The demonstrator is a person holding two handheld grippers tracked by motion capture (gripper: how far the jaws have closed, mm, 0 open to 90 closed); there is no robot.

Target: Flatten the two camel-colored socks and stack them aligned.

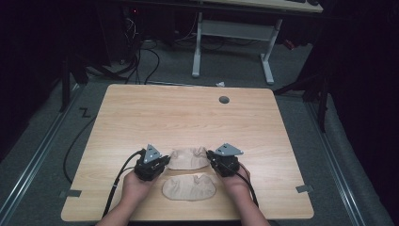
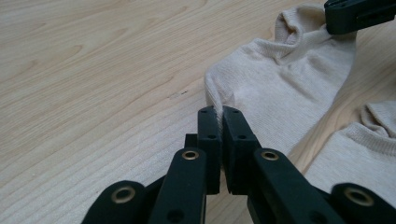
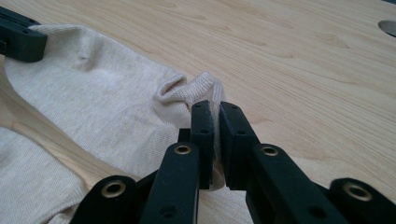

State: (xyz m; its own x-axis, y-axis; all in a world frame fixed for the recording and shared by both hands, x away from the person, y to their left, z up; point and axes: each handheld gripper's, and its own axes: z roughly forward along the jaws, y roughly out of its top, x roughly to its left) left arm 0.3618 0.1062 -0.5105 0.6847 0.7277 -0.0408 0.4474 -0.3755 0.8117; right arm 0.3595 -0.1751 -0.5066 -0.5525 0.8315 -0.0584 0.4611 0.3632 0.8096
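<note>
Two beige socks lie flat on the wooden table (image 1: 188, 113), close to its near edge. The far sock (image 1: 188, 158) stretches between both grippers. My left gripper (image 1: 165, 161) is shut on that sock's toe end (image 2: 212, 93), with the fabric pinched between the pads (image 2: 219, 112). My right gripper (image 1: 211, 160) is shut on its ribbed cuff (image 3: 205, 84), and cloth shows between the jaws (image 3: 216, 109). The near sock (image 1: 189, 187) lies loose just in front, between the person's hands, touched by neither gripper.
A round grey cable hole (image 1: 224, 100) sits near the table's far edge. Beyond the table stands a white desk frame (image 1: 230, 33) on a grey floor with black cables (image 1: 141, 61). Bare wood spreads across the far half of the table.
</note>
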